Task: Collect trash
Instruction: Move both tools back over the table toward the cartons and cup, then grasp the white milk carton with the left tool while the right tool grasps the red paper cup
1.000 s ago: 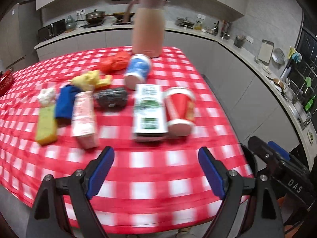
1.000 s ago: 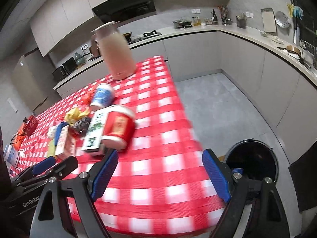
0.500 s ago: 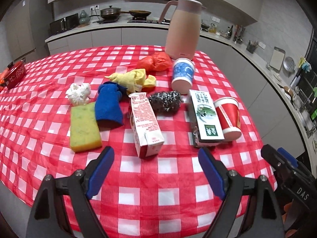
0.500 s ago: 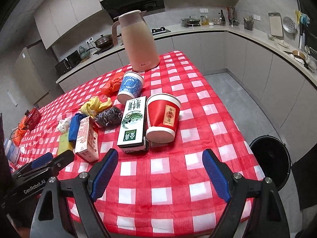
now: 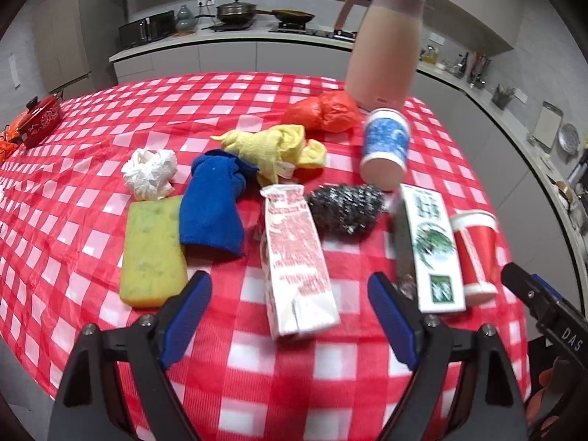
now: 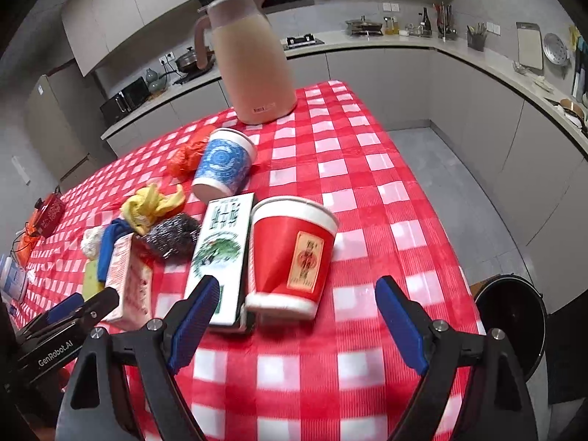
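Trash lies scattered on the counter (image 5: 110, 139), which is covered by a red and white checked cloth. A red-printed carton (image 5: 296, 261) lies flat, its long axis running away from the left camera, its torn gable end nearest the left gripper (image 5: 290, 316). A green-printed carton (image 6: 222, 253) also lies flat beside it, lengthwise the same way. Touching its right side, a red paper cup (image 6: 290, 253) lies tipped on its side, base toward the right gripper (image 6: 297, 323), mouth pointing away; its inside cannot be seen. A blue-patterned paper cup (image 6: 224, 169) lies tipped farther back, its base toward the cameras, rim toward a tall pink thermos jug (image 6: 253, 62) that stands upright near the far edge.

Behind the cartons rests a steel scouring ball (image 5: 345, 209). To its left are a blue cloth (image 5: 211, 209), a yellow-green sponge (image 5: 150, 250), a crumpled white tissue (image 5: 149, 172), a crumpled yellow cloth (image 5: 275, 147) and an orange plastic bag (image 5: 323, 110).

On the floor past the counter's right corner stands a round black bin (image 6: 511, 323); its interior looks dark and what it holds cannot be made out.

Both pairs of jaws stand wide apart above the near edge of the counter, with nothing gripped.
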`<action>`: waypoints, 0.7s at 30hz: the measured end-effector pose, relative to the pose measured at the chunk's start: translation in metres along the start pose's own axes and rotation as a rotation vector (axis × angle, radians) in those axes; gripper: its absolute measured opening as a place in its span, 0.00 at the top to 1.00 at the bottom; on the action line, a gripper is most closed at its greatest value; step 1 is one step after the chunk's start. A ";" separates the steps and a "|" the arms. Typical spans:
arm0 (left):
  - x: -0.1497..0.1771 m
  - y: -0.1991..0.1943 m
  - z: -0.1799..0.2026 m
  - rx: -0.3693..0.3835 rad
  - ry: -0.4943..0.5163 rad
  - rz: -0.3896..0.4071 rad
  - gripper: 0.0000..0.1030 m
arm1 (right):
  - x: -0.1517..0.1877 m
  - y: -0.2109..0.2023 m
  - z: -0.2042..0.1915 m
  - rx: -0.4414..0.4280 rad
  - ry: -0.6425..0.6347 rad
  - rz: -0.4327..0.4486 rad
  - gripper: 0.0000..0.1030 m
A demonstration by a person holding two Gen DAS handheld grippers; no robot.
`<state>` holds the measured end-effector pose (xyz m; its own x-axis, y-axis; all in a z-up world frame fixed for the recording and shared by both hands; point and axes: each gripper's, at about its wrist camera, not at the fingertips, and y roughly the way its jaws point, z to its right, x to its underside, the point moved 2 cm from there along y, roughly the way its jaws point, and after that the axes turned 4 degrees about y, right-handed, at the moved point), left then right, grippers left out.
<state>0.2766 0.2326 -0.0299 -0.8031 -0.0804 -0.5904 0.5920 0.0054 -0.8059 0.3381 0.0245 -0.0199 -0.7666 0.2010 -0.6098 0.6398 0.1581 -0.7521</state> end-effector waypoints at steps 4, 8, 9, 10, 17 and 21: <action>-0.006 0.018 0.000 -0.026 0.001 -0.018 0.15 | -0.009 0.018 0.004 0.000 0.004 -0.019 0.14; -0.010 0.030 -0.002 -0.036 -0.003 -0.033 0.15 | -0.016 0.034 0.005 0.002 0.005 -0.036 0.14; -0.011 0.033 -0.002 -0.037 -0.003 -0.038 0.15 | -0.017 0.038 0.004 0.000 0.004 -0.042 0.14; -0.011 0.037 -0.002 -0.036 -0.002 -0.046 0.15 | -0.018 0.041 0.004 -0.001 0.003 -0.047 0.14; -0.010 0.050 -0.003 -0.007 -0.007 -0.074 0.15 | -0.020 0.062 0.001 -0.004 0.004 -0.089 0.14; -0.008 0.055 -0.005 0.004 -0.008 -0.080 0.15 | -0.019 0.066 0.005 -0.018 0.024 -0.084 0.14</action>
<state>0.3155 0.2386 -0.0695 -0.8471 -0.0887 -0.5240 0.5265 -0.0049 -0.8502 0.3948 0.0266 -0.0586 -0.8160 0.2093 -0.5388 0.5747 0.1929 -0.7953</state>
